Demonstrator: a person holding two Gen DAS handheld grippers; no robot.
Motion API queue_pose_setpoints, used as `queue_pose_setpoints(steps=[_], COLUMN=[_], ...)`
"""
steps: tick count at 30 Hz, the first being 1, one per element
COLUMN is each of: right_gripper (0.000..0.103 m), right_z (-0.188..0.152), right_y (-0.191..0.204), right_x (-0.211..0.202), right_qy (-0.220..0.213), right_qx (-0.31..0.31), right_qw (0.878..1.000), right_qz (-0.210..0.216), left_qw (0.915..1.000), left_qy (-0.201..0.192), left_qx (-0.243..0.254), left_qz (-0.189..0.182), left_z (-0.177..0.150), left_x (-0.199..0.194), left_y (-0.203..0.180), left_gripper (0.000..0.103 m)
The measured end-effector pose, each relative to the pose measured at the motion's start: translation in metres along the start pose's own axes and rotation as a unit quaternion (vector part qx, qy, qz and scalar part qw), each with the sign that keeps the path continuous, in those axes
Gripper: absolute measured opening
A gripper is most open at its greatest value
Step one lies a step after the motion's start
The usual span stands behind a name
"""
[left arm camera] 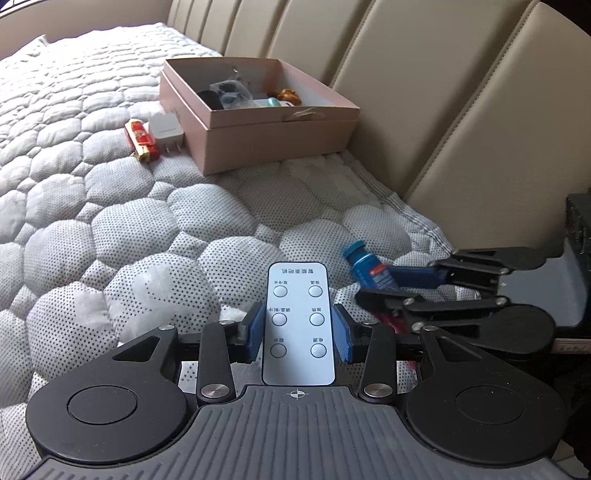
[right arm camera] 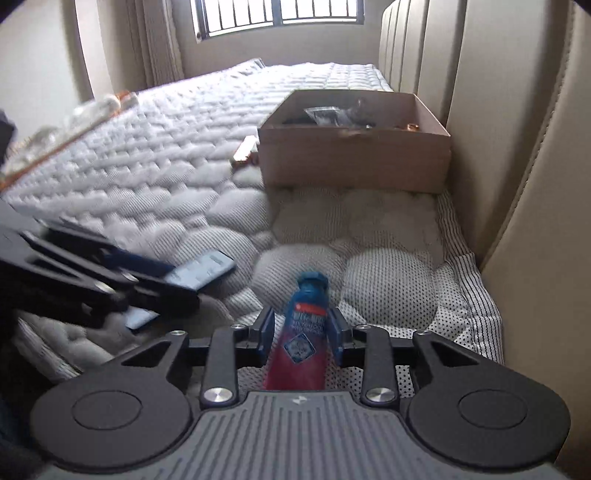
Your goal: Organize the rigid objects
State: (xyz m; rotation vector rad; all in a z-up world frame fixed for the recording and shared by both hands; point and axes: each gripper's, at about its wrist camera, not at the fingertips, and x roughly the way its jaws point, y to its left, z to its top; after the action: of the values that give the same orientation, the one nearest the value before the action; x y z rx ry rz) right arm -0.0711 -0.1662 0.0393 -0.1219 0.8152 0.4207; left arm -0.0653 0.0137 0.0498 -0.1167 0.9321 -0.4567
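Here the left gripper [left arm camera: 298, 328] pinches a white remote [left arm camera: 298, 325] between its fingers above the quilted bed [left arm camera: 110, 229], while the right gripper [right arm camera: 303, 332] clamps a blue-capped tube [right arm camera: 301, 339]; the pink box [left arm camera: 273, 136] sits ahead.

Place: home bedroom.
Bed: bare quilted mattress [right arm camera: 177, 155], white, dotted fabric.
Headboard: beige padded panels [left arm camera: 461, 110] along the mattress edge.
Window: barred window [right arm camera: 280, 14] at the far wall, daylight.
Clutter: pink cardboard box [left arm camera: 273, 136] of small household items.
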Motion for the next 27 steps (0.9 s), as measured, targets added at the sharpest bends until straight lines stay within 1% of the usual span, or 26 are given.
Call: queue_pose_setpoints(steps=[1,5,9,13,16,18,21,23,25,26,27], right_gripper=[0.031,0.028,0.027,0.027,0.027,0.027,0.027,0.027,0.027,0.027,0.028], right_z=[-0.001,-0.002,0.007,0.026,0.044,0.059,0.087,0.110,0.136,0.151,0.165], right_y=[0.000,-0.002,-0.007,-0.013,-0.015,-0.016,-0.021,-0.027,-0.037,-0.041,-0.047], right_x=[0.002,-0.008,-0.027,-0.046,-0.058,-0.064,-0.066,-0.061,-0.047,-0.038,-0.027], right_qy=[0.005,-0.003,-0.027,-0.056,-0.085,-0.106,-0.137,-0.151,-0.161,-0.163,-0.165], right_qx=[0.000,-0.002,0.002,0.009,0.005,0.003,0.003,0.012,0.036,0.050,0.063], right_qw=[1.000,1.000,1.000,0.998,0.996,0.994,0.990,0.987,0.984,0.982,0.980], right_qz=[0.002,0.007,0.006,0.007,-0.002,-0.010,-0.032,-0.047,-0.069,-0.082,-0.091], left_qw=[1.0000,1.0000,0.9997,0.9988,0.9975,0.9957,0.9924,0.9898,0.9868,0.9863,0.9870], left_qy=[0.000,-0.003,-0.016,-0.037,-0.063,-0.088,-0.121,-0.140,-0.155,-0.155,-0.147], left_qx=[0.000,0.000,0.005,0.010,0.008,0.009,0.008,-0.004,-0.026,-0.040,-0.054], left_qz=[0.000,-0.005,-0.020,-0.029,-0.030,-0.028,-0.021,-0.025,-0.039,-0.040,-0.036], left_z=[0.000,0.001,0.009,0.031,0.055,0.075,0.108,0.133,0.162,0.178,0.194], left_x=[0.000,-0.001,-0.006,-0.009,-0.012,-0.014,-0.012,-0.007,0.003,0.012,0.025], left_y=[0.000,0.000,-0.003,-0.004,-0.002,-0.001,0.005,0.013,0.024,0.031,0.038], left_gripper=[0.043,0.043,0.043,0.043,0.043,0.043,0.043,0.043,0.044,0.043,0.043])
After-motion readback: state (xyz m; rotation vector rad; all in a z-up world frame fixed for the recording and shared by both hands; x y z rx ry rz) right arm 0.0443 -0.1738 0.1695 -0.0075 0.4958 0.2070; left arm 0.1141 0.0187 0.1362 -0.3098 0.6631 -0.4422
